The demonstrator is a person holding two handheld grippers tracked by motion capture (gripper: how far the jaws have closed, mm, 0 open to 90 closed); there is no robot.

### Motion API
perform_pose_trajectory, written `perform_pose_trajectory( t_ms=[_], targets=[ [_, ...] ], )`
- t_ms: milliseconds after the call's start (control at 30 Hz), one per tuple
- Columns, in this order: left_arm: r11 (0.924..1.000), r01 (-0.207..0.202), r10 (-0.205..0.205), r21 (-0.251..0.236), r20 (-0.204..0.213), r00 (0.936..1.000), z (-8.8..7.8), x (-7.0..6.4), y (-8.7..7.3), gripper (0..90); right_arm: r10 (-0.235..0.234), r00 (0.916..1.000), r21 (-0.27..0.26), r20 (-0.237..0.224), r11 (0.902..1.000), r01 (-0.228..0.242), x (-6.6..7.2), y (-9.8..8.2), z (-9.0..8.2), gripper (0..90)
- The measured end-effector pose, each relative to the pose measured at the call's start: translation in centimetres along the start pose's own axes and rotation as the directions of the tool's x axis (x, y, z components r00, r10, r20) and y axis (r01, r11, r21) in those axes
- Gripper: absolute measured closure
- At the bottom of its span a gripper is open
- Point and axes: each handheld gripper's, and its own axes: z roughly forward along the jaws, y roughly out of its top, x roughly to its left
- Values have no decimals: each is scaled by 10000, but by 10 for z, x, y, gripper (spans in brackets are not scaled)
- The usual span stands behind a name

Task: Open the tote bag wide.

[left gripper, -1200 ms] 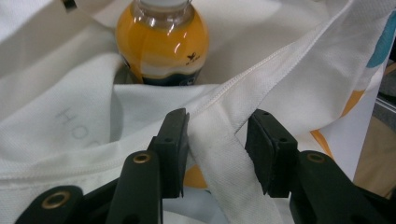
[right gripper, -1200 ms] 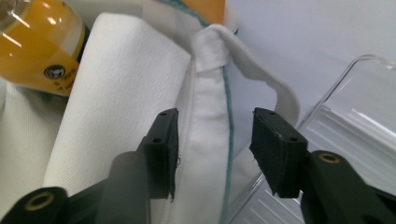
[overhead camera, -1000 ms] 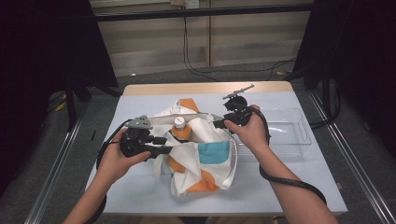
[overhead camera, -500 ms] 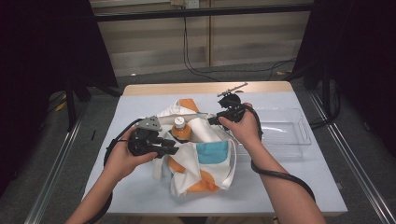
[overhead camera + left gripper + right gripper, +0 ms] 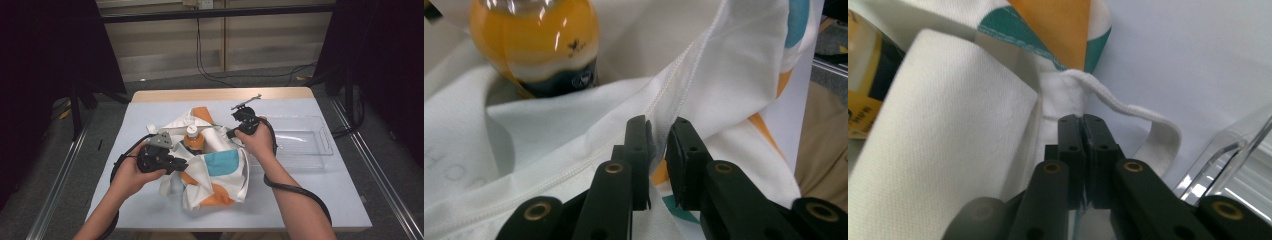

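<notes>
L gripper [image 5: 172,162] jaws have just been closing – now narrow, pinching the zip edge of the white bag [image 5: 704,75] between them; orange drink bottle [image 5: 536,45] stands inside the bag just beyond. R gripper [image 5: 231,133] jaws have just closed tight on the bag's rim by its cord handle [image 5: 1128,112]; clear tray [image 5: 305,142] to the right, farther off on the counter [image 5: 150,210].
</notes>
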Motion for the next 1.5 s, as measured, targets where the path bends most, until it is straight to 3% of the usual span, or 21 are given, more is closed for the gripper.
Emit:
perform_pose_trajectory(
  t_ms=[433, 567, 600, 633, 767, 833, 900, 933, 1033, 1300, 1333, 1500],
  targets=[
    [9984, 136, -138, 556, 29, 9999, 18, -1, -18, 820, 122, 9999, 299, 94, 9995, -125, 2, -8, 11, 900],
    [9984, 321, -328, 475, 131, 9994, 21, 0, -24, 821, 72, 10000, 193, 56, 9998, -73, 2, -11, 13, 900],
    [9977, 140, -152, 660, 185, 9997, 19, 2, -23, 821, 86, 10000, 134, 36, 9999, -86, 2, -11, 12, 900],
    [9979, 298, -307, 572, 151, 9994, 19, 1, -22, 821, 76, 10000, 107, 44, 9999, -76, 2, -11, 11, 900],
    [9970, 65, -74, 769, 122, 9999, 19, 2, -20, 821, -88, 9996, -208, 269, 9997, 93, 6, -9, 2, 824],
    [9974, 322, -329, 640, 105, 9994, 19, 0, -20, 821, -209, 9995, -326, 251, 9992, 217, 8, -8, -2, 793],
    [9971, 87, -93, 761, 68, 9999, 17, 1, -19, 821, -274, 9993, -413, 258, 9987, 284, 12, -6, -7, 768],
    [9980, 301, -305, 553, 72, 9995, 18, 0, -19, 821, -388, 9988, -484, 294, 9980, 402, 14, -5, -9, 739],
    [9976, 298, -299, 631, 8, 9996, 17, -1, -17, 822, -486, 9986, -616, 219, 9969, 499, 20, -2, -14, 690],
    [9976, 244, -245, 640, 0, 9997, 18, 0, -15, 822, -864, 9963, -764, -27, 9934, 860, 39, 10, -25, 633],
    [9973, 48, -48, 735, 4, 10000, 17, 1, -15, 822, -865, 9962, -777, -69, 9933, 857, 40, 11, -26, 626],
    [9981, 227, -227, 572, -12, 9997, 17, 0, -12, 822, -1002, 9949, -840, -93, 9915, 991, 48, 17, -29, 583]
  ],
)
